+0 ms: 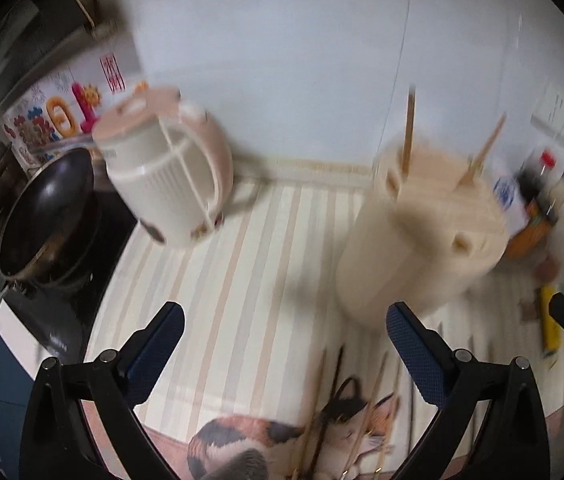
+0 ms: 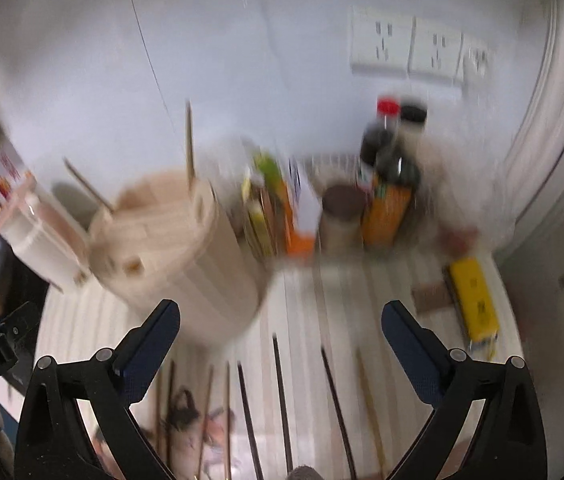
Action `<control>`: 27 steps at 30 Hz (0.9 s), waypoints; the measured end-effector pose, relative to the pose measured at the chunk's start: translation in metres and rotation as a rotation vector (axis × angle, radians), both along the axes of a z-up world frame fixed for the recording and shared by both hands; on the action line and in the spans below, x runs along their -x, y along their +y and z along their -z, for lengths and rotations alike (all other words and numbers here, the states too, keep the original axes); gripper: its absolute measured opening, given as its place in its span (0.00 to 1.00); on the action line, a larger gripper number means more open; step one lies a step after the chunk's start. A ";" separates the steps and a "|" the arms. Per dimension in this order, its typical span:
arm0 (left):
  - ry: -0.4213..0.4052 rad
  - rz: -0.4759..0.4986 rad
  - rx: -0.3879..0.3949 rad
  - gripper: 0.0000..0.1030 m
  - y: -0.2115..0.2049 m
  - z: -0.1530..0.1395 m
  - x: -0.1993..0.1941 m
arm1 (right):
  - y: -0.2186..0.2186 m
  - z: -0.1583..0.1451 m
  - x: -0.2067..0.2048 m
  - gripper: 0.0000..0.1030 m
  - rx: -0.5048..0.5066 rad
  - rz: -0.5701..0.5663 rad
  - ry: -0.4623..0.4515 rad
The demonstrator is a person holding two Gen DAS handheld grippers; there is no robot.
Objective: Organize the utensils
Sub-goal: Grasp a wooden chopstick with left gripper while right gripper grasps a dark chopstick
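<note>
A striped cloth (image 1: 242, 280) covers the desk (image 2: 554, 280). On it stand a pale utensil holder (image 2: 186, 256), a rice cooker (image 1: 162, 176) and bottles (image 2: 386, 184). Loose chopsticks (image 2: 282, 400) lie in front, a yellow box (image 2: 474, 300) to the right.

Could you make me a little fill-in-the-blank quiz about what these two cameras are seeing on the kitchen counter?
1. Both the left gripper and the right gripper have their jaws wide ____.
2. Two chopsticks stand in the cream-coloured ____.
3. The other chopsticks lie on the ____ mat.
4. The dark bottle by the wall has a ____ cap.

Missing words: open; holder; striped; red
</note>
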State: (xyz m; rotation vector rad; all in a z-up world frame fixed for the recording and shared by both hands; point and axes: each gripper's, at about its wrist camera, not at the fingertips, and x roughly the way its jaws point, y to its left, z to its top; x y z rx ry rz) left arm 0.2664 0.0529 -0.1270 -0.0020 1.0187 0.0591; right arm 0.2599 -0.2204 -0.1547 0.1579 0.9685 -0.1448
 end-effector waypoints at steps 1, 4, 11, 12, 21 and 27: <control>0.019 0.003 -0.006 1.00 -0.001 0.009 0.002 | -0.001 0.011 0.002 0.97 -0.002 0.001 0.027; 0.085 0.015 -0.014 1.00 -0.005 0.036 0.005 | -0.005 0.040 0.008 0.95 -0.003 0.005 0.096; 0.193 0.068 -0.040 1.00 -0.019 0.084 0.010 | -0.004 0.094 0.014 0.87 -0.013 -0.001 0.225; 0.203 0.074 -0.036 0.99 -0.020 0.088 0.010 | -0.004 0.100 0.014 0.82 -0.017 -0.001 0.240; 0.345 0.138 0.025 0.53 -0.025 0.140 0.005 | -0.001 0.159 0.011 0.35 -0.091 -0.043 0.402; 0.443 0.136 0.067 0.41 -0.020 0.172 0.002 | -0.001 0.182 0.009 0.35 -0.128 -0.045 0.468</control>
